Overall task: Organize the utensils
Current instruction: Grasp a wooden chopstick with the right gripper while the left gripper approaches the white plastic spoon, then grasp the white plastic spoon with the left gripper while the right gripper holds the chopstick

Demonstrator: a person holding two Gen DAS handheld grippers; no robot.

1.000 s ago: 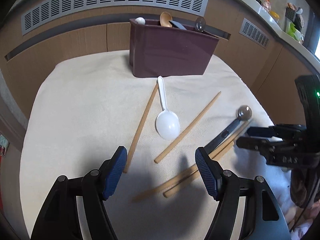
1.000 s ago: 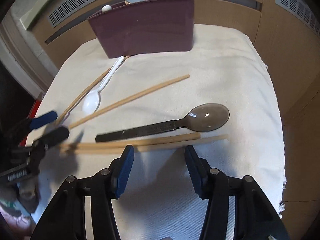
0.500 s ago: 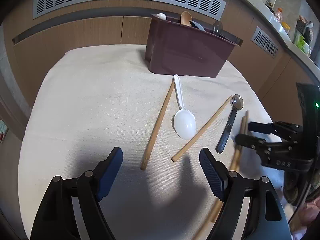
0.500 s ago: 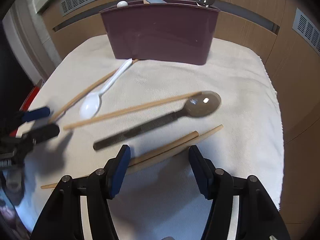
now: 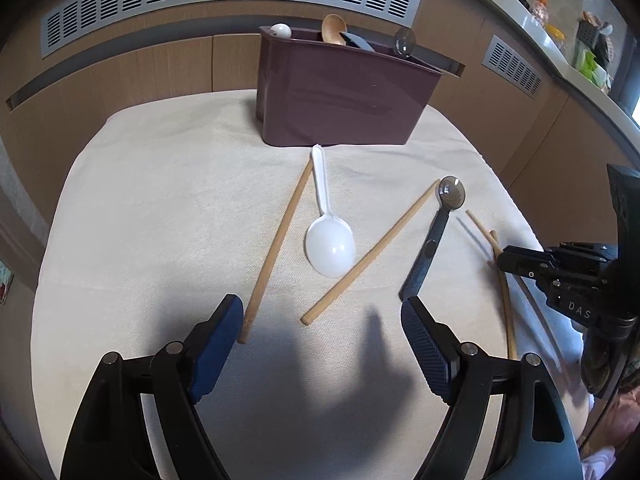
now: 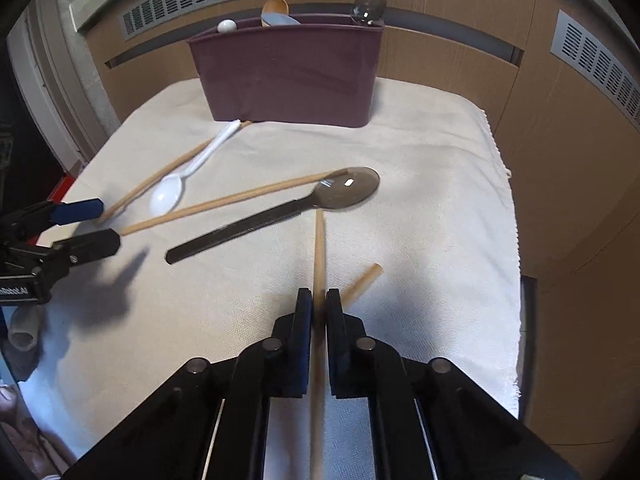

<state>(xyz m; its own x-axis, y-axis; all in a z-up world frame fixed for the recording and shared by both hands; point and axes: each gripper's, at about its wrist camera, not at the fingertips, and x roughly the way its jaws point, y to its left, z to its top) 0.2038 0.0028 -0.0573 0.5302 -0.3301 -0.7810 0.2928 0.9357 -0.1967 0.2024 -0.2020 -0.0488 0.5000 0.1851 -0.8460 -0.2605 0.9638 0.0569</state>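
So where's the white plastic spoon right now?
The white spoon lies on the cloth between two loose chopsticks, its handle tip almost reaching the maroon utensil holder.

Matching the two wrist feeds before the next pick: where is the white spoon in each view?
Left wrist: the white spoon lies at picture centre, bowl toward the camera, handle tip near the holder.
Right wrist: the white spoon lies left of centre, handle pointing up-right at the holder.
Shared landmark: the holder.
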